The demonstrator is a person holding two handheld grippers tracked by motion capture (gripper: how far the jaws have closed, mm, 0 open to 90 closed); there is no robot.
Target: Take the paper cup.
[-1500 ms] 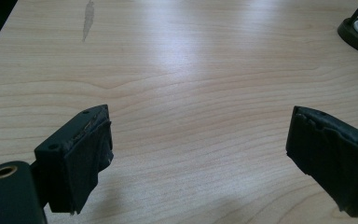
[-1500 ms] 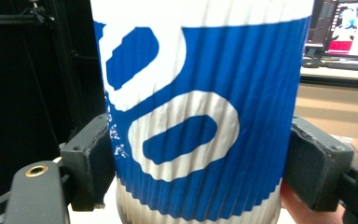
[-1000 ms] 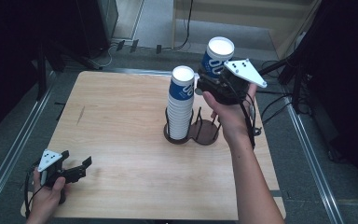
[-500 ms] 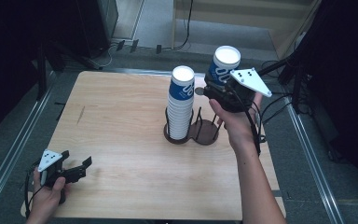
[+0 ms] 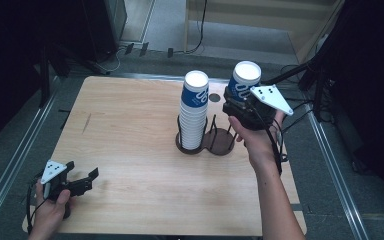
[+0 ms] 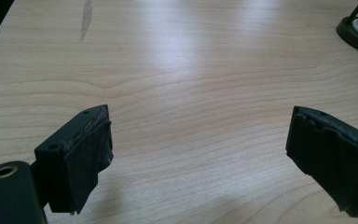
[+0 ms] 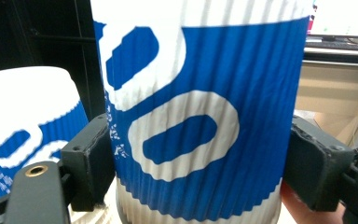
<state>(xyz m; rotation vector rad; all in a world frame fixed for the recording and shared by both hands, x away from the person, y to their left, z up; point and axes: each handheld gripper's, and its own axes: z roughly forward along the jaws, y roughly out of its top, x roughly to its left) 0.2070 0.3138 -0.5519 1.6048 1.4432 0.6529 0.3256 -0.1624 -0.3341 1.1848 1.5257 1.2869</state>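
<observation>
The left gripper (image 5: 82,181) rests at the near table (image 5: 130,130) corner, jaws spread over bare wood. Farther off, the right gripper (image 5: 232,102) pinches a cup (image 5: 243,80), upside down, above the empty holder (image 5: 223,141), just right of the stack (image 5: 194,112).

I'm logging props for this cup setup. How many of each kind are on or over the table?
Cup stack: 1
Single cup clamped in right gripper: 1
Dark two-ring cup holder: 1
Grippers, with left gripper: 2
Total: 5
</observation>
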